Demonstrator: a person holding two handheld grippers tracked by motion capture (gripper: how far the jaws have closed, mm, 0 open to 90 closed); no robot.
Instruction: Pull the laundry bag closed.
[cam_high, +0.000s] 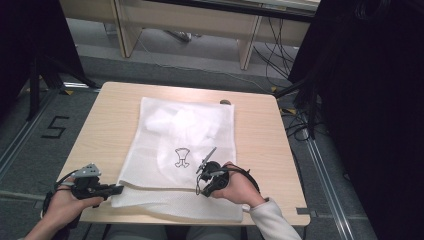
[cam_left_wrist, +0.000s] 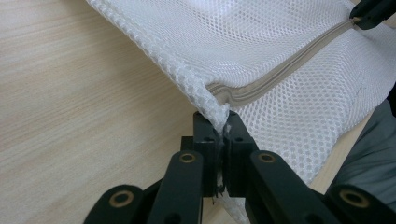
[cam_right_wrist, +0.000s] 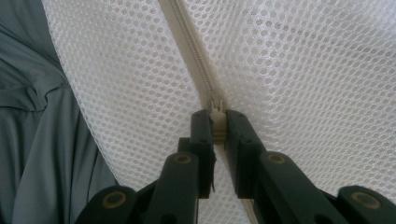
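Note:
A white mesh laundry bag (cam_high: 185, 135) lies flat on the wooden table (cam_high: 110, 120), with a pale garment showing through it. Its grey zipper (cam_left_wrist: 280, 79) runs along the near edge. My left gripper (cam_high: 119, 189) sits at the bag's near left corner; in the left gripper view its jaws (cam_left_wrist: 223, 123) are shut on that mesh corner. My right gripper (cam_high: 200, 191) rests on the bag's near edge, right of centre. Its jaws (cam_right_wrist: 216, 114) are shut on the zipper pull (cam_right_wrist: 215, 103), and the zipper (cam_right_wrist: 191, 42) stretches away ahead of it.
A small dark object (cam_high: 225, 102) lies at the table's far edge beside the bag. The person's grey trousers (cam_right_wrist: 42, 130) are just beyond the near table edge. Black curtains and cables stand to the right, and wooden furniture legs behind.

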